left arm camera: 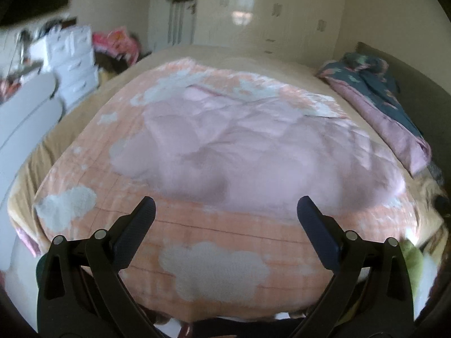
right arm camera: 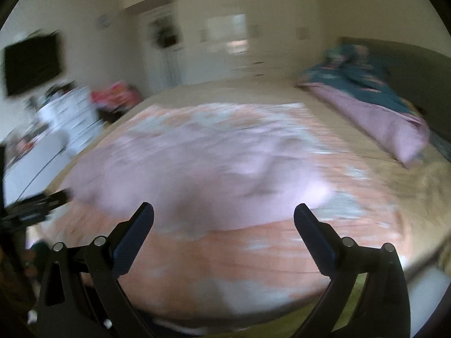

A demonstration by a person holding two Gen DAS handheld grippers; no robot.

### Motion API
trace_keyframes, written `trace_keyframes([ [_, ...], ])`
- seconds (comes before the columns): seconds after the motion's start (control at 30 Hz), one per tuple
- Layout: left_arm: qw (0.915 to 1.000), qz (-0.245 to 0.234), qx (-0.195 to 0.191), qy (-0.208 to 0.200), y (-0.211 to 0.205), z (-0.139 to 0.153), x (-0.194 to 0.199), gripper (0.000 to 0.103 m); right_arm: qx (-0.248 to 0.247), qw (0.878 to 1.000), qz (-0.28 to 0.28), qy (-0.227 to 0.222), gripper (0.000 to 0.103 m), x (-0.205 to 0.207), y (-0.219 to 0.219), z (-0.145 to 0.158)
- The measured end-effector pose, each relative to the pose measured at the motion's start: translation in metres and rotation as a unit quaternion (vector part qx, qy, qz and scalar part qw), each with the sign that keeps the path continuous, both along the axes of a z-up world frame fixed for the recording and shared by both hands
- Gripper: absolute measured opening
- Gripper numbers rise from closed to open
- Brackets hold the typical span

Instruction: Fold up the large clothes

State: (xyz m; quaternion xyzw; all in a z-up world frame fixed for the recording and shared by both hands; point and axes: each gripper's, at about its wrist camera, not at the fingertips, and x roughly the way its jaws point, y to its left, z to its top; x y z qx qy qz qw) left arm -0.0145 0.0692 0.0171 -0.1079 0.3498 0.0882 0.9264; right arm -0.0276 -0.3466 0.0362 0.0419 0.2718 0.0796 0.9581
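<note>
Left gripper [left arm camera: 225,211] spread wide, holding nothing, above the near edge of the orange blanket [left arm camera: 220,236]. Right gripper [right arm camera: 224,217] likewise wide and empty. Pink garment [left arm camera: 248,152] rumpled in the middle of that blanket on the bed [left arm camera: 220,53], apart from both sets of fingers. Likely snags: pinching blanket together with garment, since 2 soft layers lie flush; catching only 1 layer of a bunched fold, giving a crooked crease. Right view blurred, so edges hard to judge.
</note>
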Motion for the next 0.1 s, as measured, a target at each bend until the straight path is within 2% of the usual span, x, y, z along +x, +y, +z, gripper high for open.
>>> trace_keyframes([
  [0.03, 0.9999, 0.015, -0.001, 0.002, 0.016, -0.002, 0.005, 0.094, -0.003, 0.998, -0.058, 0.0, 0.099, 0.004, -0.039, -0.006],
  [0.1, 0.9963, 0.083, 0.007, 0.021, 0.075, -0.009, 0.025, 0.094, -0.013, 0.982, -0.185, 0.024, 0.099, 0.008, -0.126, -0.028],
])
